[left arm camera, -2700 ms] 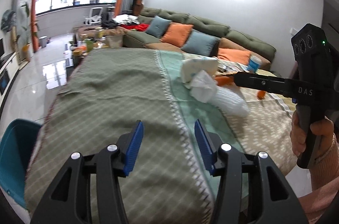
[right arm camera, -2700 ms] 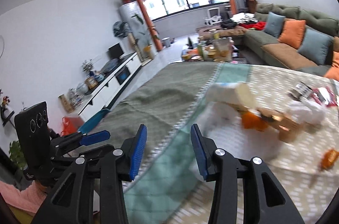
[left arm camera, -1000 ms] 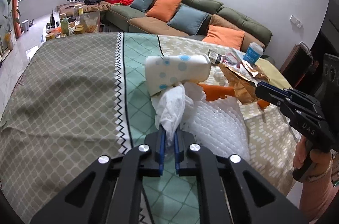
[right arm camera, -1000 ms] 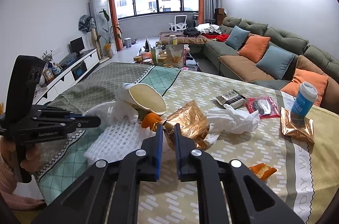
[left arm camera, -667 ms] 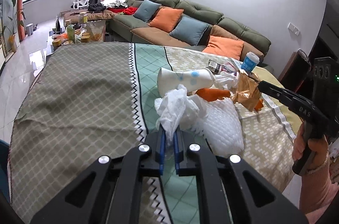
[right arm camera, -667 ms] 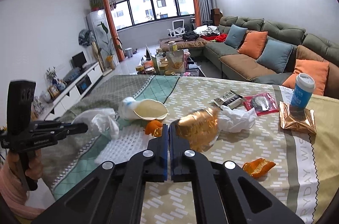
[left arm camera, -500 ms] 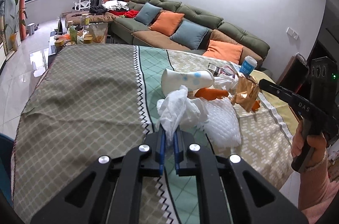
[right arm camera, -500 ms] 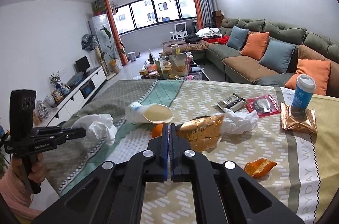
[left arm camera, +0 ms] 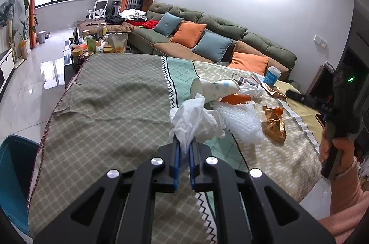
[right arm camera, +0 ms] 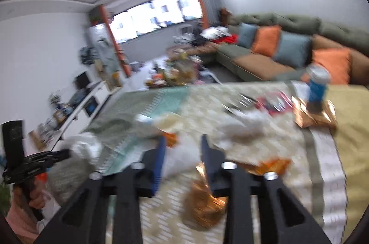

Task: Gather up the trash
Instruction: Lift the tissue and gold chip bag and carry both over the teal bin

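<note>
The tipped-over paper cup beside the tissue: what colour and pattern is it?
The paper cup is white with pale blue dots; the left wrist view shows it best.

Left wrist view: looks along my left gripper (left arm camera: 183,149), angled down over the table (left arm camera: 110,105), facing the sofa (left arm camera: 221,36) and windows.
Right wrist view: looks along my right gripper (right arm camera: 182,147), tilted and blurred, close above the table's near edge.
Shared: the tabletop litter, blue cup (left arm camera: 272,75) (right arm camera: 318,87), sofa, windows; each view catches the other gripper.
</note>
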The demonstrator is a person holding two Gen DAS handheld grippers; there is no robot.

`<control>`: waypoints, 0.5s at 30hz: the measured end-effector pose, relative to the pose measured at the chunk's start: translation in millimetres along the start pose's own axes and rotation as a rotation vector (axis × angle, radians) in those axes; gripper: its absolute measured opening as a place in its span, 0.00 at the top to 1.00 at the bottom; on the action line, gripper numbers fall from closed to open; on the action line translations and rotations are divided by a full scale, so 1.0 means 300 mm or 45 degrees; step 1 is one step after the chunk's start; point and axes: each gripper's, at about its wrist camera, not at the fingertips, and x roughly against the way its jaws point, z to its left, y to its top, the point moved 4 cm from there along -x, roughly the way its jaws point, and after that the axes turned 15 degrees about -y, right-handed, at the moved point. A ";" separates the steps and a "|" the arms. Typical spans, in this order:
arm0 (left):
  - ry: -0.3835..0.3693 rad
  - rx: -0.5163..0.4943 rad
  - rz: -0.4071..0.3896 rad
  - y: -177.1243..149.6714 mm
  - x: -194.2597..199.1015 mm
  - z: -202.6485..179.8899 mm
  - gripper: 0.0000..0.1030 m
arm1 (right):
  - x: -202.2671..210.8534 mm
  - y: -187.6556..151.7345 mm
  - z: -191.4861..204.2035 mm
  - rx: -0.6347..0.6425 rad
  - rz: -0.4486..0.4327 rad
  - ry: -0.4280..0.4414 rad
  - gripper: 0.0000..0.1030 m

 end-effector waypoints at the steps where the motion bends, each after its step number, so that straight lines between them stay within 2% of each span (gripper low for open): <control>1: 0.000 -0.003 -0.002 -0.003 0.006 0.004 0.92 | -0.013 -0.019 -0.034 -0.032 0.034 -0.022 0.62; 2: 0.000 -0.006 -0.002 -0.006 0.011 0.006 0.92 | -0.020 -0.036 -0.060 -0.058 0.059 -0.044 0.57; 3: -0.001 -0.005 -0.002 -0.014 0.018 0.011 0.92 | -0.032 -0.056 -0.087 -0.082 0.094 -0.065 0.48; 5: -0.002 0.001 0.002 -0.019 0.019 0.017 0.92 | -0.040 -0.084 -0.121 -0.112 0.129 -0.086 0.41; 10: -0.010 0.024 0.012 -0.032 0.016 0.032 0.92 | -0.106 -0.150 -0.140 -0.202 0.252 0.010 0.41; 12: -0.011 0.026 0.012 -0.037 0.019 0.034 0.92 | -0.129 -0.163 -0.133 -0.237 0.280 0.068 0.49; 15: -0.006 0.030 0.013 -0.043 0.026 0.035 0.92 | -0.138 -0.159 -0.126 -0.253 0.287 0.112 0.86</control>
